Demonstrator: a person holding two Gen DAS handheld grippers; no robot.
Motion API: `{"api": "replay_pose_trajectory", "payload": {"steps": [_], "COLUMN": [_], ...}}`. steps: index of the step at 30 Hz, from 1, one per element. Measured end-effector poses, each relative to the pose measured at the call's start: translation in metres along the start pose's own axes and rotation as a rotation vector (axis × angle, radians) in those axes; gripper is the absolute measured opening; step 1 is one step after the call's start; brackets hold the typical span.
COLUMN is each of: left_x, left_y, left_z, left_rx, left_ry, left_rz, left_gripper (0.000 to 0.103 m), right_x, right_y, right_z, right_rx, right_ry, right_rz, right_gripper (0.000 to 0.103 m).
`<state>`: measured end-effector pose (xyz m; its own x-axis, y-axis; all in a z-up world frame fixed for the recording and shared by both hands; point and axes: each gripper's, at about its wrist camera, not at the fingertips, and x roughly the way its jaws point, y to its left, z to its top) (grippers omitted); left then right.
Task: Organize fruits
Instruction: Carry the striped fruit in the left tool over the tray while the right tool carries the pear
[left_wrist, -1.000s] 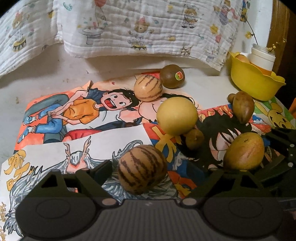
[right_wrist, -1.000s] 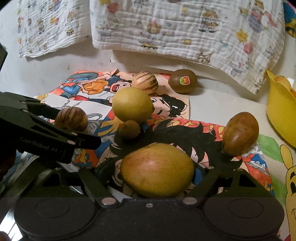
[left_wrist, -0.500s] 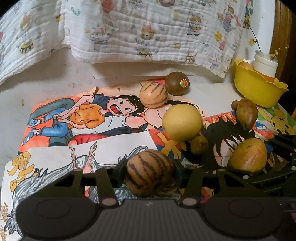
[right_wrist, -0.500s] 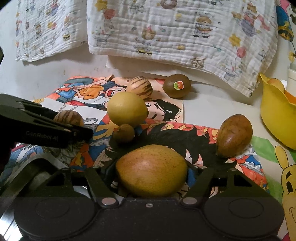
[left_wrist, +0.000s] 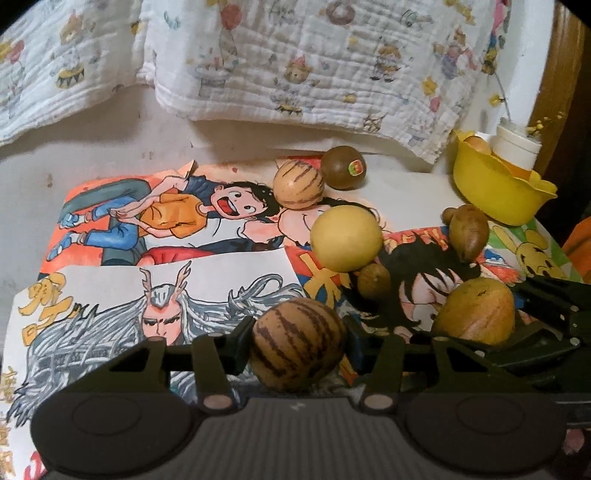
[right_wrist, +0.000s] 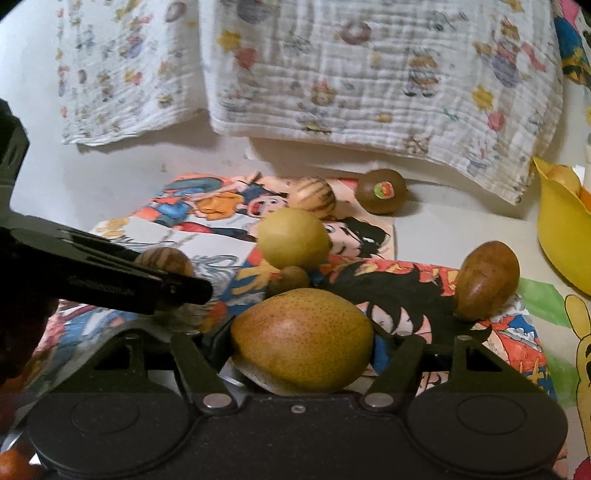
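Left wrist view: cartoon posters (left_wrist: 173, 229) over pale tabletop (left_wrist: 55, 166), printed cloth (left_wrist: 295, 59) behind.

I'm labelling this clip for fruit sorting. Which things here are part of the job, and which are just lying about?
Part of the job:
- striped fruit, in the left hand-held gripper
- speckled pear, in the right hand-held gripper
- round yellow fruit
- stickered kiwi
- yellow bowl

Lying about:
- cartoon posters
- printed cloth
- white jar
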<state>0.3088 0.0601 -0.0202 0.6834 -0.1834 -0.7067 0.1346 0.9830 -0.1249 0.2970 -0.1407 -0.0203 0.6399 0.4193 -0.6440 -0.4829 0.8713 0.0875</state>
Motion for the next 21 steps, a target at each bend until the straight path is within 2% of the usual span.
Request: {"api": "replay_pose_trajectory", "payload": {"steps": [10, 21], "left_x": [-0.043, -0.075], "left_y": [-0.007, -0.016], "left_z": [-0.026, -0.067], "left_rx": [0.006, 0.051], "left_ry": [-0.01, 0.002], "left_rz": [-0.02, -0.04], "left_gripper": [0.054, 0.054], "right_x": [-0.037, -0.066], "right_y": [0.025, 0.045], "right_z": [-0.014, -0.048], "right_rx": [-0.034, -0.034], "right_ry": [0.014, 0.068], "right_rz": [0.078, 0.11], "right_gripper": [0.071, 0.072]}}
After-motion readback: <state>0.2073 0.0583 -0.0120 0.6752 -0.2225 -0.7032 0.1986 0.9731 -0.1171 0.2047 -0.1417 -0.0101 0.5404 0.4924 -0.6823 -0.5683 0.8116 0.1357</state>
